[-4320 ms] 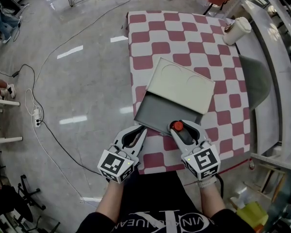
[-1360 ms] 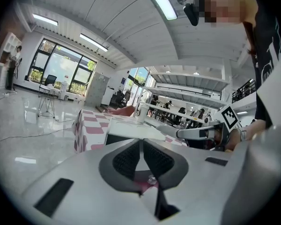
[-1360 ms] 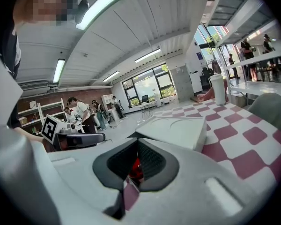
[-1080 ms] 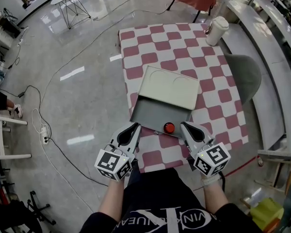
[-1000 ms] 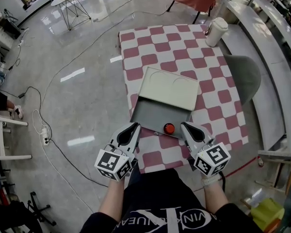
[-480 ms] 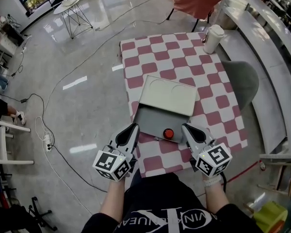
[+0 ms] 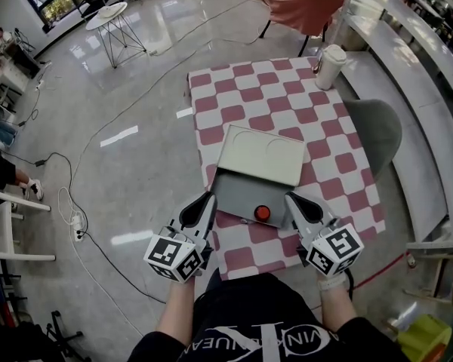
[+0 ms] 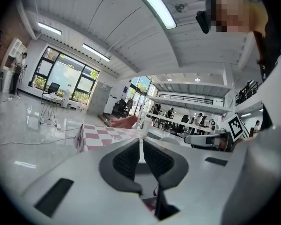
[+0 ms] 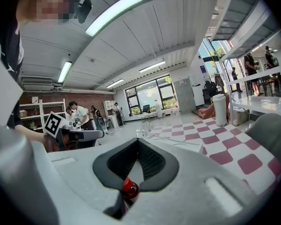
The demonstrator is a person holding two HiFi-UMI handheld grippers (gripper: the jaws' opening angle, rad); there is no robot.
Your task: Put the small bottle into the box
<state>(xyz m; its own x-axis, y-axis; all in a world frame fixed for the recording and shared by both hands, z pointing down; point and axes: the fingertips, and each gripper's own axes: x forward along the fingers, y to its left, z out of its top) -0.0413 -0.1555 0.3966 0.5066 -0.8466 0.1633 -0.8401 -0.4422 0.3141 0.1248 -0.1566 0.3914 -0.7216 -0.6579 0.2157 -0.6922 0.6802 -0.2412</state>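
Small red-capped bottle (image 7: 262, 213) sits inside the shallow grey box (image 7: 238, 194), near right corner. Left gripper (image 7: 208, 197) and right gripper (image 7: 291, 197) are both closed, empty, flanking the box's near edge. Danger: a careless right-hand nudge could topple the bottle.

I hold the white plastic left gripper (image 7: 203, 204) and white plastic right gripper (image 7: 295, 201) side by side, pointing forward from my bare forearms (image 7: 174, 306); both pairs of jaws are pressed together, gripping nothing.
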